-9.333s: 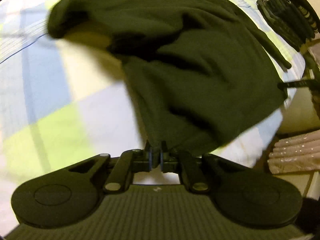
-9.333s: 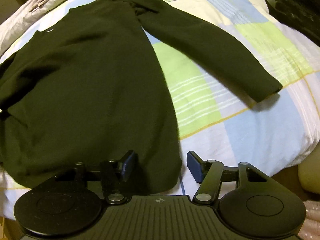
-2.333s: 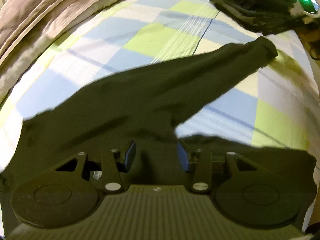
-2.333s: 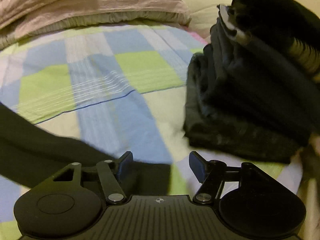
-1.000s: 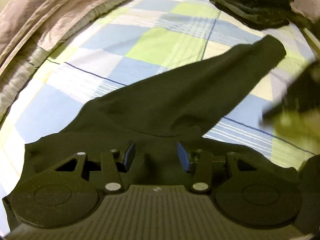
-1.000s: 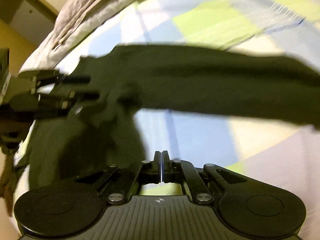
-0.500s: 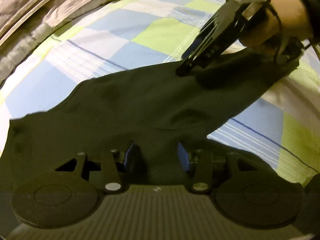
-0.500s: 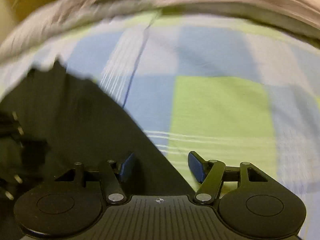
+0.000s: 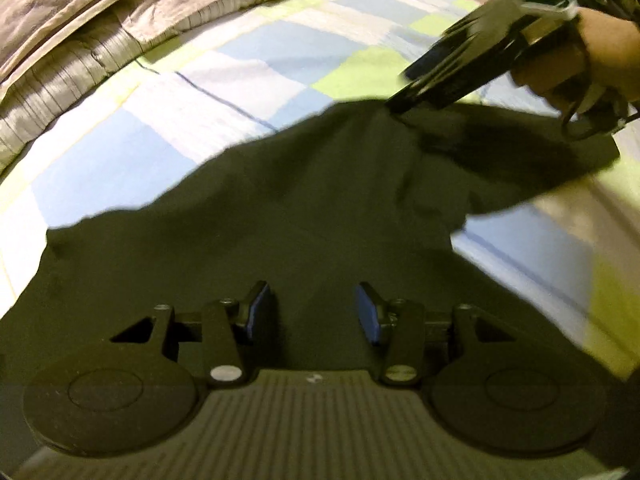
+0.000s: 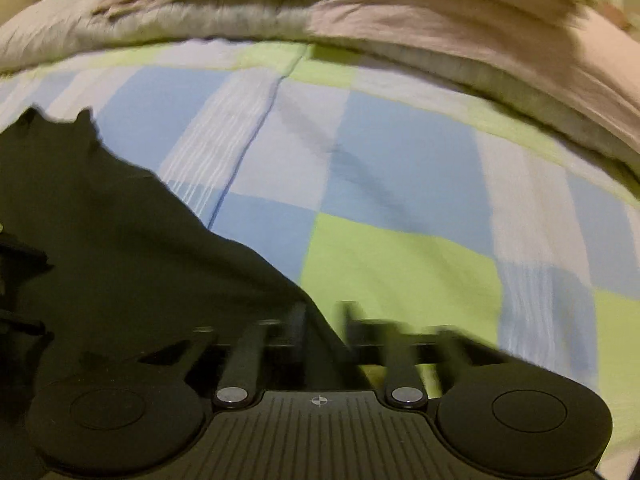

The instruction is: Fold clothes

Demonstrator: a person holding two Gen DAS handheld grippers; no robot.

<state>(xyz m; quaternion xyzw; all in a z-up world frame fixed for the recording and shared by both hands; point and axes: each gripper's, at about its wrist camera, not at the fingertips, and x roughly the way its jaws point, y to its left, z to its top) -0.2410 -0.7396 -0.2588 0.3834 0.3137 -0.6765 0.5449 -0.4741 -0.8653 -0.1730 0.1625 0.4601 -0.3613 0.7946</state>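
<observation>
A dark green sweater (image 9: pixel 320 208) lies spread on the checked bed sheet (image 9: pixel 240 92). My left gripper (image 9: pixel 314 314) hovers open over its body, with only cloth below the blue pads. My right gripper (image 9: pixel 394 106), held by a hand (image 9: pixel 600 52), meets the sweater's far edge, and the cloth tents up to its tip. In the right wrist view the right gripper (image 10: pixel 324 326) is blurred, its jaws drawn close on the sweater (image 10: pixel 120 260) edge that runs between them.
A rumpled beige duvet and pillows (image 9: pixel 120 20) bank the far side of the bed, also in the right wrist view as the duvet (image 10: pixel 400 12). Blue, green and white sheet (image 10: pixel 400 272) lies bare beyond the sweater.
The right gripper's jaws have come together on the sweater's edge; half a second ago they stood wide open. The left gripper stays open over the sweater.
</observation>
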